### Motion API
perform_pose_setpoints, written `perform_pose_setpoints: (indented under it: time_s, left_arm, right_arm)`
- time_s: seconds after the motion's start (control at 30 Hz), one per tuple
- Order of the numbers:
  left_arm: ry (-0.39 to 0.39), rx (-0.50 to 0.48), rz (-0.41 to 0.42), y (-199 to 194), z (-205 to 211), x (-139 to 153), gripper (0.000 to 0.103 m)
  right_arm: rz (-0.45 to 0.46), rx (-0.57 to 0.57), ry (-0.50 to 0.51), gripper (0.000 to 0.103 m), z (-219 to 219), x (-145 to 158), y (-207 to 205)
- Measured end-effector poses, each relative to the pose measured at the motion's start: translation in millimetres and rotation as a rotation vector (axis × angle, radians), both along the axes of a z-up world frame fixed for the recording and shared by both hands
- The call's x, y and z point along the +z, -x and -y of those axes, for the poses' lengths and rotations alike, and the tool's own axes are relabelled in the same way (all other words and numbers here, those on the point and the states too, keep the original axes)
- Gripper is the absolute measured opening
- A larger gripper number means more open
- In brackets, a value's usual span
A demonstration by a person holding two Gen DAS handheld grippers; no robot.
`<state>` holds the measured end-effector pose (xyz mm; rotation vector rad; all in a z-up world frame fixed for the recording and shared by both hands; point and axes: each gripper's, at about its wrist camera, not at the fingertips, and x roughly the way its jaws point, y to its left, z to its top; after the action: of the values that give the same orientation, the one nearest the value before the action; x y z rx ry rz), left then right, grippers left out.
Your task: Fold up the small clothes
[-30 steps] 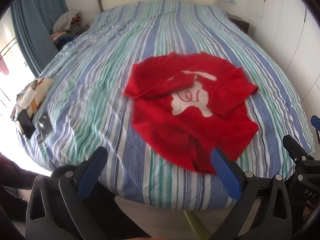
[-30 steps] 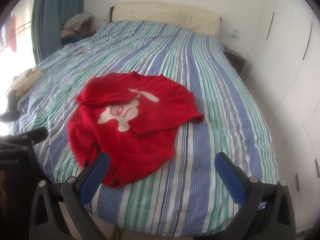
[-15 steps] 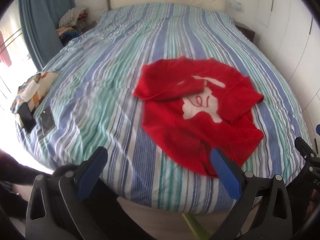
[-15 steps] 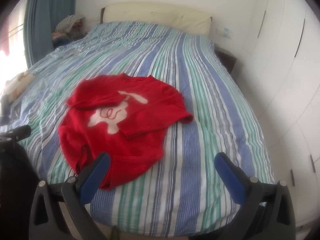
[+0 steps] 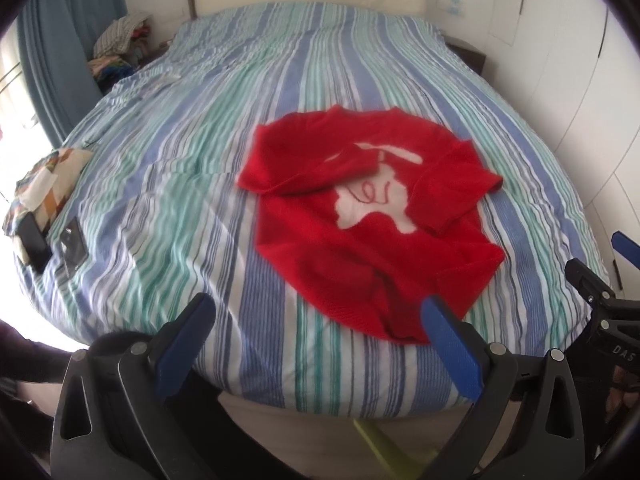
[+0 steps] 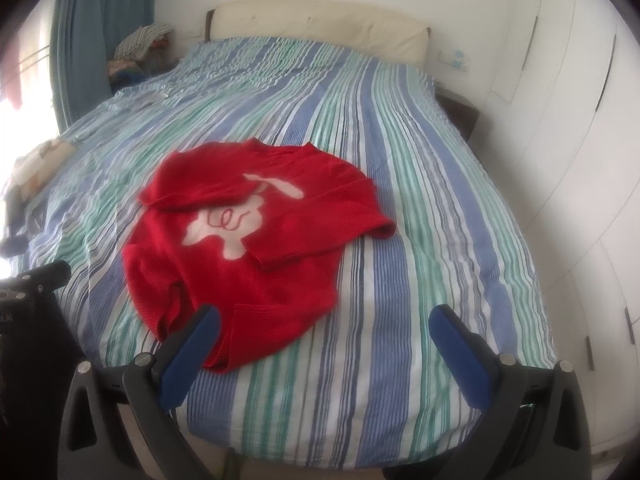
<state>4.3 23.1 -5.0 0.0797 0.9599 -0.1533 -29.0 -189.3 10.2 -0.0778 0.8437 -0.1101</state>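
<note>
A small red sweater (image 5: 372,224) with a white animal patch lies on the striped bed, both sleeves folded across its front. It also shows in the right wrist view (image 6: 248,248). My left gripper (image 5: 316,312) is open and empty, held above the bed's foot edge, just short of the sweater's hem. My right gripper (image 6: 326,324) is open and empty, near the hem's right side. The right gripper shows at the edge of the left wrist view (image 5: 600,300).
The blue, green and white striped bed (image 5: 192,128) fills both views. A patterned cloth, a phone and a dark case (image 5: 72,244) lie at its left edge. A clothes pile (image 5: 120,40) and blue curtain stand far left. White wardrobe doors (image 6: 580,160) run along the right.
Both grippers have pulled back and risen a little, so the sweater sits farther off and more centred. The sweater has not moved. Both grippers stay open.
</note>
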Motion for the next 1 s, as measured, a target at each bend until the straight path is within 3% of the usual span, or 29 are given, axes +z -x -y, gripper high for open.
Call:
perform_pose_setpoints:
  time_s: [1.0]
  left_arm:
    - [-0.042,0.014,-0.027,2,-2,-19,0.102]
  right_arm:
    - [-0.05,0.017,-0.011,0.103,-7,-18,-1]
